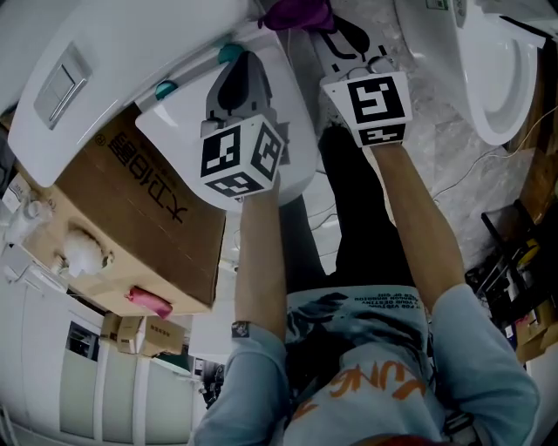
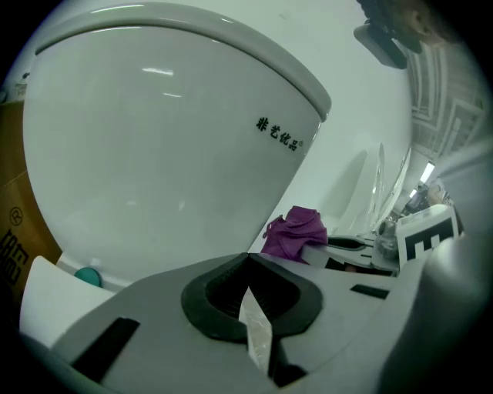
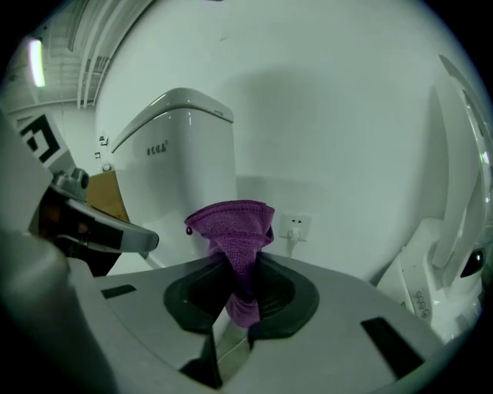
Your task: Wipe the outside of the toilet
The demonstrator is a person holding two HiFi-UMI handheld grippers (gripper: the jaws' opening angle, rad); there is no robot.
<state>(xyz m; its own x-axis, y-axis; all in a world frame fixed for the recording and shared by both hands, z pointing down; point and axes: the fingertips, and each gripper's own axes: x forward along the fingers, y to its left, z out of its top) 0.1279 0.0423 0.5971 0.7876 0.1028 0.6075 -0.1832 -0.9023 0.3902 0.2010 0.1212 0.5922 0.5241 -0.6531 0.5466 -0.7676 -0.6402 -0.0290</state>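
The white toilet has its tank (image 1: pixel 105 61) at the upper left and its closed lid (image 1: pixel 179 118) below my left gripper (image 1: pixel 237 68). That gripper hovers over the lid near the tank (image 2: pixel 154 138), jaws shut with nothing between them (image 2: pixel 248 258). To its right, my right gripper (image 1: pixel 342 39) is shut on a purple cloth (image 1: pixel 296 13), just beside the lid's edge. In the right gripper view the cloth (image 3: pixel 235 227) bunches out above the jaws (image 3: pixel 240 262), with the tank (image 3: pixel 185 154) behind it. I cannot tell whether the cloth touches the toilet.
A brown cardboard box (image 1: pixel 139 218) stands against the toilet's left side. A second white toilet (image 1: pixel 497 70) stands at the right, with cables and dark gear (image 1: pixel 514 253) on the floor. A wall socket (image 3: pixel 296 225) sits low on the white wall.
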